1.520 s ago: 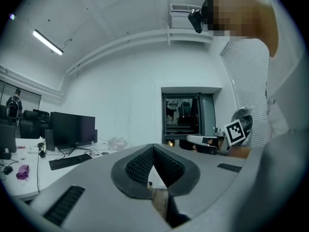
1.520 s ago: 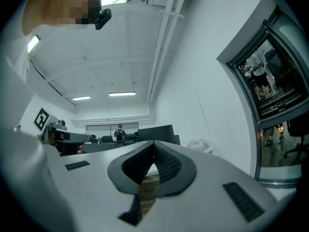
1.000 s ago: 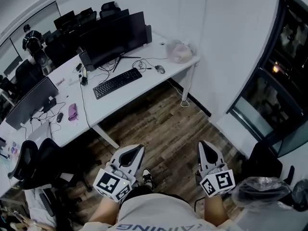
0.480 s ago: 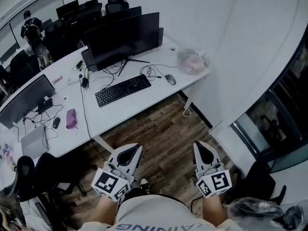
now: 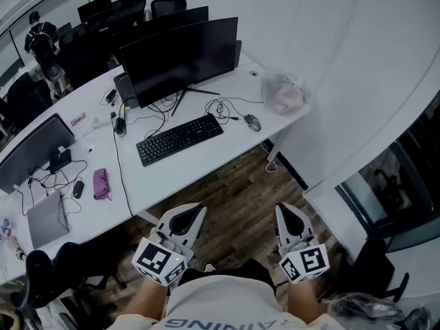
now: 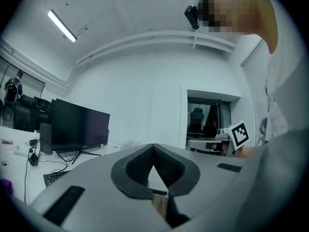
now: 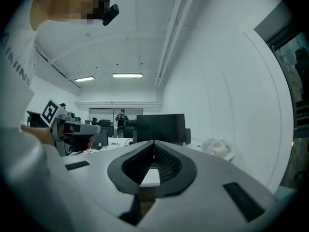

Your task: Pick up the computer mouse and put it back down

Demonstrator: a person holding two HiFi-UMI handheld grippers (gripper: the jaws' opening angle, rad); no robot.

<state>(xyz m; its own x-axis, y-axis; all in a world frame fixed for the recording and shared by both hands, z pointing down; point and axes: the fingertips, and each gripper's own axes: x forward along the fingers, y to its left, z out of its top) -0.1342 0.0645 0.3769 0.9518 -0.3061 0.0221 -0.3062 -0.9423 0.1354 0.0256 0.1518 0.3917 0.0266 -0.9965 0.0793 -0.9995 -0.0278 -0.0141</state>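
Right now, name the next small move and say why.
Probably step toward the white desk and carry the right gripper toward the small grey wired computer mouse beside the black keyboard: its jaws are shut, empty, and far from the desk.

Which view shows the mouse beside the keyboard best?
Head view: the mouse lies in plain sight on the desk, right of the keyboard. Neither gripper view shows it: there the desk is seen nearly edge-on and partly hidden.
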